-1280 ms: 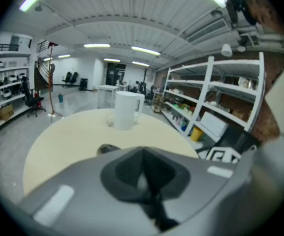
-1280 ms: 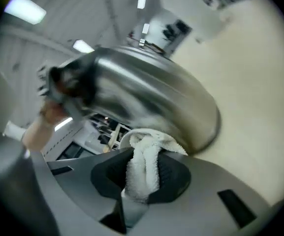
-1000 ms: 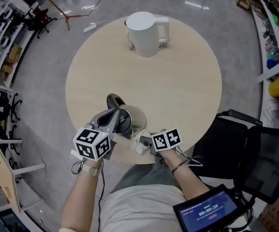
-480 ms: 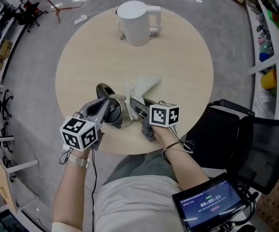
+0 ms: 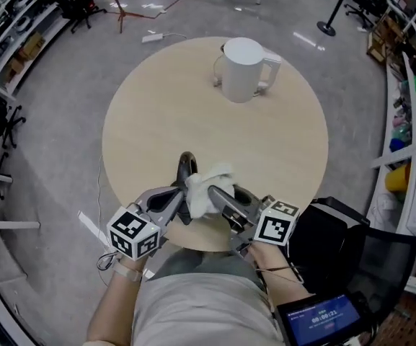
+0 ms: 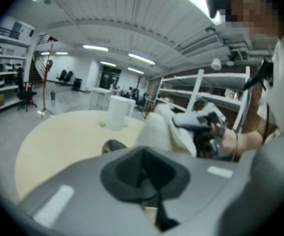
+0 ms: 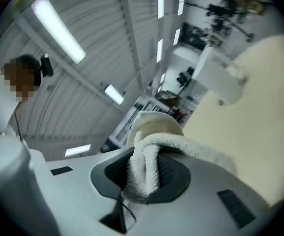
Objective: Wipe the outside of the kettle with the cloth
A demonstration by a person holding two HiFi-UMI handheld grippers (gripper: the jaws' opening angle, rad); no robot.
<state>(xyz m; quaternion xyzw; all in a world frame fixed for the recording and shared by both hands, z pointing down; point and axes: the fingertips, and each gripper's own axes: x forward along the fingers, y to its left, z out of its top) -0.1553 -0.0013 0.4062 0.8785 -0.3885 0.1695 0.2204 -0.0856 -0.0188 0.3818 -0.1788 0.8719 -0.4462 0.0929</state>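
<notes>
Bright, even overhead strip lights (image 7: 58, 28); gripper views fisheye w/ blurred edges.

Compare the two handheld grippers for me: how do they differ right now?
The right gripper is clamped on the white cloth; the left gripper has its jaws together on nothing. The right points in from the head view's lower right, the left from its lower left. Both are grey with a marker cube, far from the kettle.
</notes>
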